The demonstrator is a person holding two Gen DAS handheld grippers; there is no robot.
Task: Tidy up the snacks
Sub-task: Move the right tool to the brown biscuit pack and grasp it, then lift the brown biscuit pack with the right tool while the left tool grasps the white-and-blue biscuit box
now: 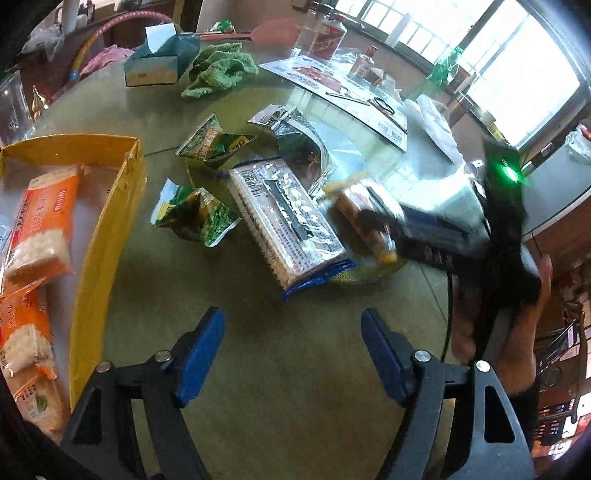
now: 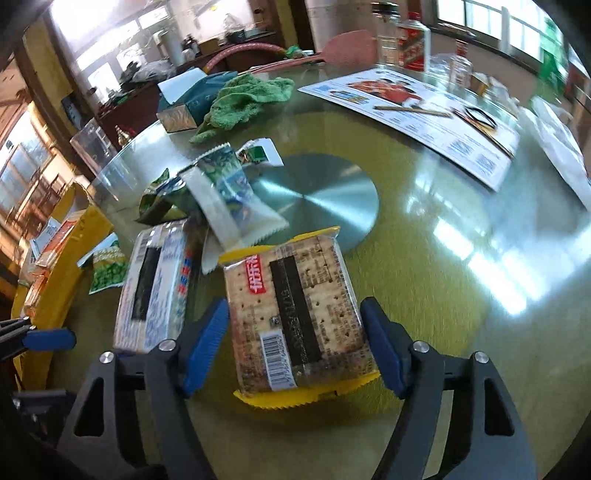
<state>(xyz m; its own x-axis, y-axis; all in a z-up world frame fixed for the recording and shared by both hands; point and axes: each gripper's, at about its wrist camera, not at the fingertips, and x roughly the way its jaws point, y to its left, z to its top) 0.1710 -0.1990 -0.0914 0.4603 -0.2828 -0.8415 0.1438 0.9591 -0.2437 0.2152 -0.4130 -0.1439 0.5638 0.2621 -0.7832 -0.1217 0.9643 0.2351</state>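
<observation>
My right gripper (image 2: 293, 332) is shut on a yellow-edged cracker pack (image 2: 295, 306), its blue pads (image 2: 207, 332) against the pack's two long sides. In the left wrist view that same pack (image 1: 351, 203) and the right gripper (image 1: 384, 229) are blurred, low over the table. My left gripper (image 1: 291, 332) hangs open over bare green table with nothing between its fingers. Beside it a yellow box (image 1: 107, 236) holds orange cracker packs (image 1: 40, 221). A blue-edged cracker pack (image 1: 284, 221) lies ahead, with two green pea bags (image 1: 195, 216) and a seaweed bag (image 1: 299, 147) around it.
A metal turntable disc (image 2: 321, 199) sits mid-table. At the back lie a green cloth (image 1: 221, 68), a tissue box (image 1: 159, 61), a printed leaflet (image 1: 340, 88), bottles (image 1: 327, 35) and a plastic bag (image 1: 432, 118). A person's hand (image 1: 517, 325) holds the right gripper.
</observation>
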